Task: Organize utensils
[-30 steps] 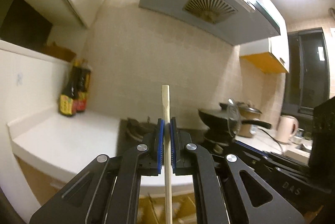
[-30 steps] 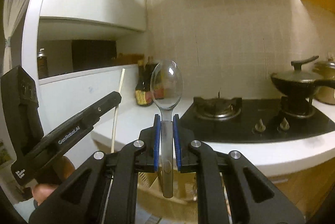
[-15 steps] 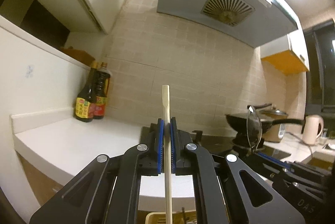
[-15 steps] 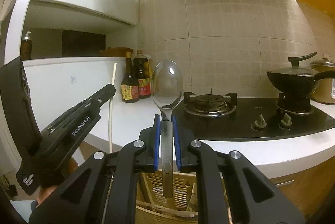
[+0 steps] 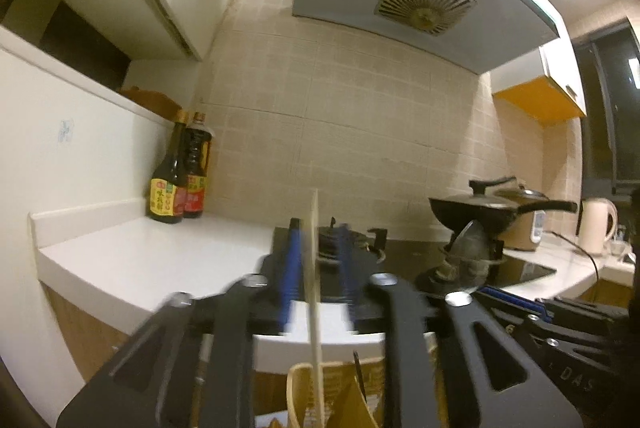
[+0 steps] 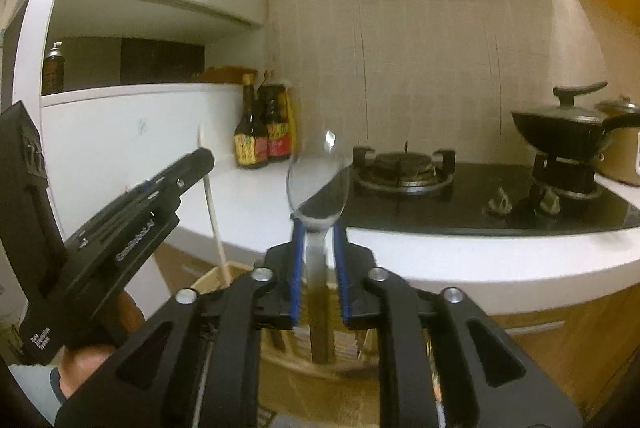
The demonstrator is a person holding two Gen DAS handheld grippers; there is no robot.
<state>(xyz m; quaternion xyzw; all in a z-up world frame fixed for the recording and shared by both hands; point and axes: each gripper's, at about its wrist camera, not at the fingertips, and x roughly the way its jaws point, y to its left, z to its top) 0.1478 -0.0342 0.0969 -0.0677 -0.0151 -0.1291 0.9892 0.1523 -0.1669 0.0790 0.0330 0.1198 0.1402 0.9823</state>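
Left gripper (image 5: 314,264): jaws spread, blue pads motion-blurred, a wooden chopstick (image 5: 313,280) standing upright in the gap; contact with either pad cannot be made out. Its lower end drops into a woven utensil basket (image 5: 298,394) at the bottom edge, cut off by the frame and largely hidden behind the gripper links. Right gripper (image 6: 316,252): jaws likewise apart, a clear-bowled spoon (image 6: 318,180) upright between them, handle running down into the same basket (image 6: 216,274); gaps show on both sides of the handle, though blur makes them hard to judge. The spoon's lower end is lost in shadow inside the basket. From the right wrist view the left gripper (image 6: 200,158) shows at left with the chopstick (image 6: 214,220) slanting down past it into the basket rim. White bench (image 6: 248,208) behind, two sauce bottles (image 6: 262,132) in the corner, gas stove (image 6: 404,170) beside them, lidded black wok (image 6: 568,128) on the far burner. A kettle (image 5: 598,226) sits at far right, partly cut off.
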